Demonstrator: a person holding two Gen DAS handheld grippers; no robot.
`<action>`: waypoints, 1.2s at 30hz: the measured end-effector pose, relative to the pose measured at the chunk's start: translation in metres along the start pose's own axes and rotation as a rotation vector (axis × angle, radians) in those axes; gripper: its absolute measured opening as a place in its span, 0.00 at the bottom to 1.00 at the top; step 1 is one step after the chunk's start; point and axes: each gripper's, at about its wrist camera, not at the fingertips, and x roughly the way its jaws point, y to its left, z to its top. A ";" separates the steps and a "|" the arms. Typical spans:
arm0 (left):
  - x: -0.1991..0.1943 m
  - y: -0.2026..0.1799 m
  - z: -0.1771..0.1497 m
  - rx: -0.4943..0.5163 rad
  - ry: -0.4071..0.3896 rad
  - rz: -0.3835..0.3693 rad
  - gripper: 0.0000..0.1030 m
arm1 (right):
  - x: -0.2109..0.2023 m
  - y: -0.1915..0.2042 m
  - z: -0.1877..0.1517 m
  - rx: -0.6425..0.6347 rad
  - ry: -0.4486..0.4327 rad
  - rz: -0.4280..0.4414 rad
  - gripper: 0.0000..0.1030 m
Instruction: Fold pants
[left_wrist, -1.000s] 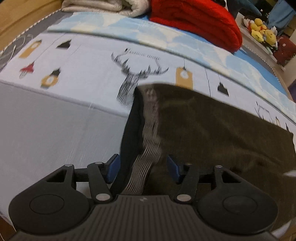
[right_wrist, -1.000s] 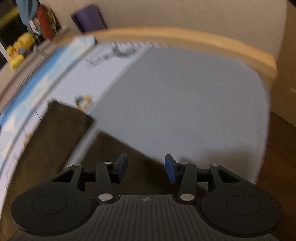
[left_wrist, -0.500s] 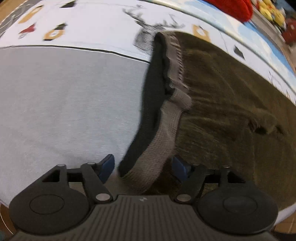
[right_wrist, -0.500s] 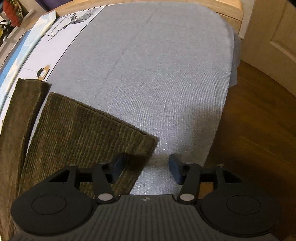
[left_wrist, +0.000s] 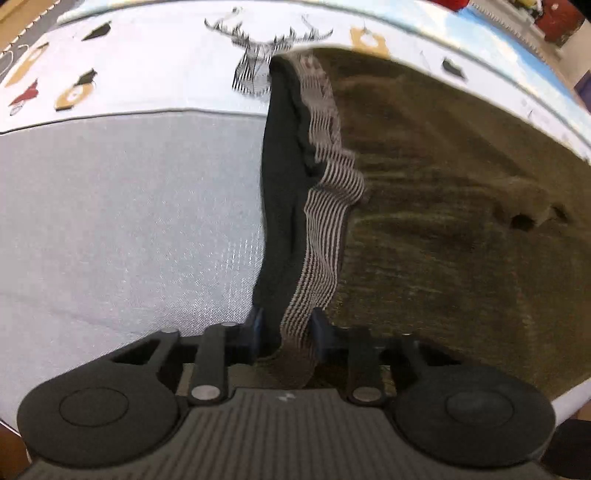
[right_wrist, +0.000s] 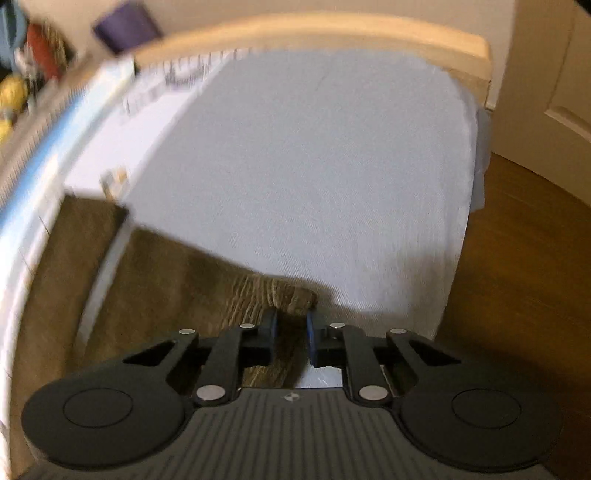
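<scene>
Olive-brown corduroy pants (left_wrist: 443, 206) lie spread on the bed. Their ribbed grey waistband (left_wrist: 325, 206) with dark lining runs up the middle of the left wrist view. My left gripper (left_wrist: 286, 328) is shut on the near end of that waistband. In the right wrist view the two pant legs (right_wrist: 159, 273) stretch away to the left, with a strip of sheet between them. My right gripper (right_wrist: 290, 328) is shut on the near leg's hem corner (right_wrist: 291, 295), which is lifted slightly off the sheet.
The bed has a plain grey sheet (right_wrist: 314, 166) and a white printed cover with deer and lantern motifs (left_wrist: 155, 62). A wooden bed frame (right_wrist: 332, 33) curves at the far end. Wooden floor (right_wrist: 517, 277) and a door lie to the right.
Both grippers have closed: the left one onto the waistband, the right one onto the leg hem corner. The right view has tilted up and is blurred by motion.
</scene>
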 end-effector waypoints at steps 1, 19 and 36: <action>-0.008 -0.003 -0.002 0.028 -0.021 0.004 0.14 | -0.007 -0.003 0.003 0.025 -0.029 0.022 0.15; -0.045 -0.023 -0.006 0.144 -0.104 0.045 0.13 | -0.005 0.020 0.002 -0.225 -0.081 -0.152 0.22; 0.015 -0.080 -0.026 0.441 0.153 0.029 0.28 | 0.035 0.065 -0.053 -0.771 0.224 -0.054 0.39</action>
